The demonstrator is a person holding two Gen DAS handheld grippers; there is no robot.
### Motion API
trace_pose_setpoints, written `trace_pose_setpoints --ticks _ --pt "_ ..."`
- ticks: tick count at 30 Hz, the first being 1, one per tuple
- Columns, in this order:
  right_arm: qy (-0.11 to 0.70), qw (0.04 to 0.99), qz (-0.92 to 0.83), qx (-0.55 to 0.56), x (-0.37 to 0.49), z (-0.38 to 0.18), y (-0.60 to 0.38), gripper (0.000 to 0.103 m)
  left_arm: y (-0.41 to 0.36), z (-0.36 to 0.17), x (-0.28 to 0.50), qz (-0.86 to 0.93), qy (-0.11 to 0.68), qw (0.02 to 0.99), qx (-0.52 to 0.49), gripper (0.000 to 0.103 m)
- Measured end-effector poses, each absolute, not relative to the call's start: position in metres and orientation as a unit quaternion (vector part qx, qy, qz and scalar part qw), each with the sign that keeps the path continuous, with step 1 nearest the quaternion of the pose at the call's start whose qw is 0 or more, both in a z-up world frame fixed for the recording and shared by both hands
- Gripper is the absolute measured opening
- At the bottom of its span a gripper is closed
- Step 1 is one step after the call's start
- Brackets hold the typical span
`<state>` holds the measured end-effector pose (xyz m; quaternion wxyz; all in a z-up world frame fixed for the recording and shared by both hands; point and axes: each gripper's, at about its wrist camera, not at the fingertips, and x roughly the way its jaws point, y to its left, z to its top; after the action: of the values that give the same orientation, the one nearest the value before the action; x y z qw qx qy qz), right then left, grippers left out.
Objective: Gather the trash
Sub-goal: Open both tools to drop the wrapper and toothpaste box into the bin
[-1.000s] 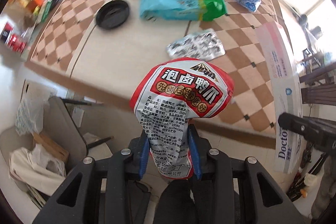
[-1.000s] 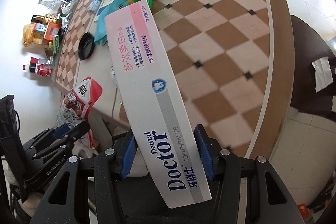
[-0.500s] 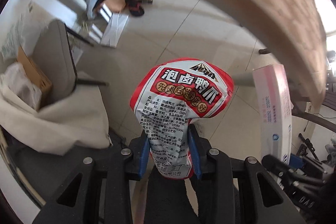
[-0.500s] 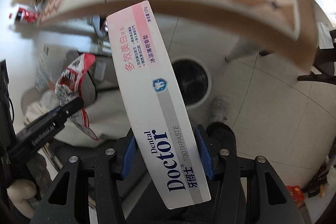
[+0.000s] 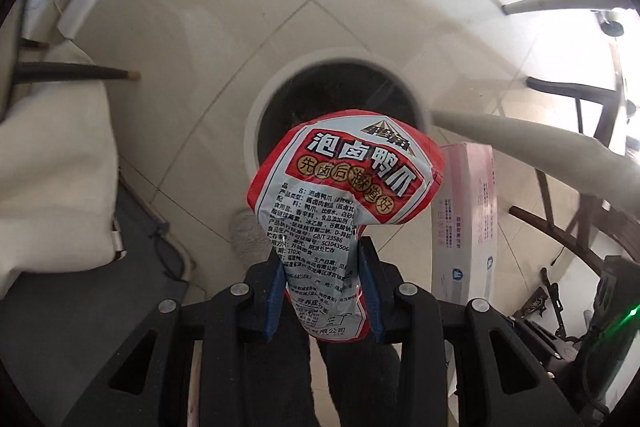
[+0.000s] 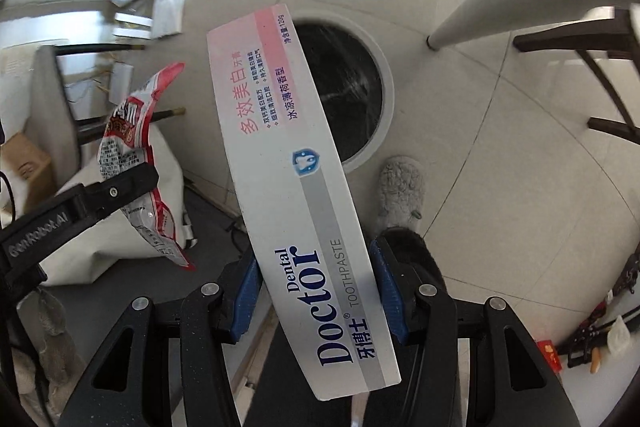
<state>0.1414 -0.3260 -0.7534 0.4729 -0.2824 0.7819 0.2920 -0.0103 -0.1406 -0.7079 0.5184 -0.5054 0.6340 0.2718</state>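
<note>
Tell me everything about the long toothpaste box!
The toothpaste box is a long, flat cardboard carton, white and grey with a pink end, printed "Dental Doctor Toothpaste". It looks closed and undamaged. The right gripper clamps its lower end between blue pads, tilting it up over the round, dark-lined trash bin on the floor.

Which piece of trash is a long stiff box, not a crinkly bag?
The white and pink toothpaste box in the right gripper. The left gripper holds a crumpled red snack bag instead.
</note>
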Motion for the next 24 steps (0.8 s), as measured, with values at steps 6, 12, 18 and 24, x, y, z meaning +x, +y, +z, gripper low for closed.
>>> trace_pose_setpoints --ticks 6,12,18,24 --pt "0.802 0.441 0.270 -0.300 0.150 -0.833 -0.307 0.055 -0.144 -0.771 -0.003 0.246 0.658 0.491 -0.515 0.035" --pt "0.818 0.425 0.251 -0.296 0.156 -0.879 -0.307 0.056 -0.145 -0.780 -0.016 0.246 0.649 0.484 -0.533 0.057" --pt "0.822 0.425 0.254 -0.282 0.160 -0.881 -0.314 0.075 -0.145 -0.761 -0.019 0.278 0.644 0.506 -0.502 0.094" --pt "0.786 0.464 0.266 -0.310 0.163 -0.862 -0.308 0.101 -0.158 -0.729 -0.019 0.318 0.667 0.529 -0.418 0.103"
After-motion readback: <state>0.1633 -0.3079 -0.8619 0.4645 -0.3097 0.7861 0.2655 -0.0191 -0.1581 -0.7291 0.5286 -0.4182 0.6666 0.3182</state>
